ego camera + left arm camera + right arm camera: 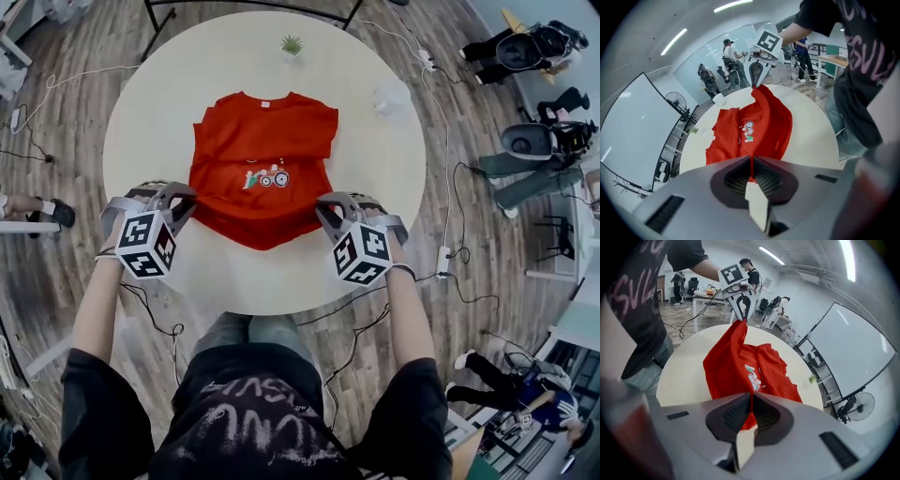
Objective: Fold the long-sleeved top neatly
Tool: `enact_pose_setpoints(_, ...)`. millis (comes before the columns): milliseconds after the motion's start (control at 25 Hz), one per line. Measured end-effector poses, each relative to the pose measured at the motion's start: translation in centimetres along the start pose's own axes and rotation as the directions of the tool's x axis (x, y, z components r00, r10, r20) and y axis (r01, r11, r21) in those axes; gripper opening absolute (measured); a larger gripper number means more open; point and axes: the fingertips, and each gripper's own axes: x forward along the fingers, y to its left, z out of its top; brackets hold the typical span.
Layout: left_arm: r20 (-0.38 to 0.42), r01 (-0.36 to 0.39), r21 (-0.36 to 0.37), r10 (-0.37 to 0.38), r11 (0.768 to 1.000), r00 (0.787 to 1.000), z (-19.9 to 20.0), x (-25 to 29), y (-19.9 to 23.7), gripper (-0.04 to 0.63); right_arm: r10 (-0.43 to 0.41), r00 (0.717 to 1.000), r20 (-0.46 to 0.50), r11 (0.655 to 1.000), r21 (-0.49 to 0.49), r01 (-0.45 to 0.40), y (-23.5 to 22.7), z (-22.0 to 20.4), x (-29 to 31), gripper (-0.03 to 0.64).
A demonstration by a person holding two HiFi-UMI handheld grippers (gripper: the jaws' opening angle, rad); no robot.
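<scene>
The round table [394,187] carried the work, pale and bare along its near edge. On its middle lay the red top [262,159], collar toward the far edge and printed front up. Its hem was raised off the surface on the near side. The sleeves seemed to be folded in against the body, though the wide-angle views made that hard to confirm.

The left gripper [185,199] had its jaws closed on the left hem corner, with only a thin red edge pinched between the ribbed pads. The right gripper [324,210] was clamped the same way on the right corner. The hem sagged in a shallow curve between the two.

The main risk was that slender bite. A tug across the cloth, or one hand running ahead of the other, could pull a corner free and drop half the hem (leaving a crooked, bunched fold). Carrying the hem toward the collar with the hands at uneven height would probably set the crease askew. If the lift stayed too low, the lower layer could drag along and shove the whole garment toward the far edge. There the small plant [292,44] and, at the far right edge, the white cup [392,96] stood near enough to be nudged. Any tucked sleeve might also spill out.
</scene>
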Motion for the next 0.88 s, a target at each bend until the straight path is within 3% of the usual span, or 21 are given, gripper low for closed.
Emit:
enact_pose_setpoints(160, -0.020, 0.020, 0.040, -0.019, 0.999, 1.000, 0.0, 0.6, 2.8, 0.026, 0.012, 1.000, 0.011, 1.000, -0.001, -0.012, -2.3, -0.1, 0.4, 0.021)
enact_pose_setpoints(440, 0.022, 0.089, -0.018, -0.088, 0.996, 0.996, 0.2, 2.0, 7.2, 0.026, 0.071, 0.997, 0.013, 0.997, 0.009, -0.071, -7.1, -0.6, 2.1, 0.021)
enact_pose_setpoints(880, 0.015, 0.152, -0.034, -0.152, 0.988, 0.988, -0.7, 4.1, 14.2, 0.026, 0.131, 0.991, 0.016, 0.991, -0.024, -0.131, -14.7, -0.7, 4.6, 0.021)
